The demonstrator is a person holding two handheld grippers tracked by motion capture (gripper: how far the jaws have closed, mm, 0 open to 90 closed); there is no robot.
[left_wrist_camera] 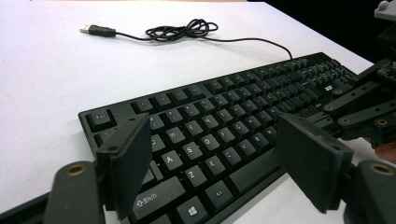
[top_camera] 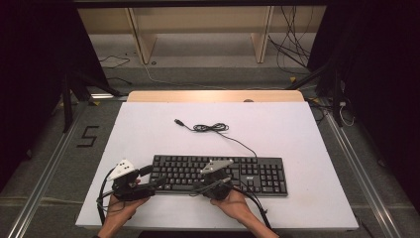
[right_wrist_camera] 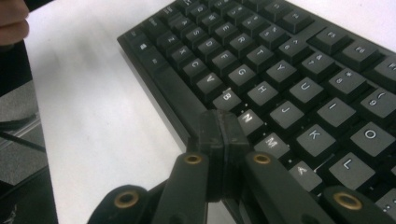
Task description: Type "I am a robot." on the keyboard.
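A black keyboard (top_camera: 218,173) lies across the near half of the white table (top_camera: 148,134). My left gripper (top_camera: 154,176) is at the keyboard's left end. In the left gripper view the left gripper (left_wrist_camera: 217,140) stands open, its pads (left_wrist_camera: 126,154) straddling the lower-left keys without touching them. My right gripper (top_camera: 197,187) is at the keyboard's front edge near the middle. In the right gripper view the right gripper (right_wrist_camera: 222,128) is shut with nothing between its jaws, its tips over the space bar (right_wrist_camera: 177,98) just below the B and N keys. I cannot tell whether the tips touch it.
The keyboard's cable (top_camera: 210,128) runs back from it in a loose coil, ending in a USB plug (left_wrist_camera: 95,30) on the bare table. A wooden strip (top_camera: 213,95) edges the table's far side. Dark frames and loose wires stand beyond.
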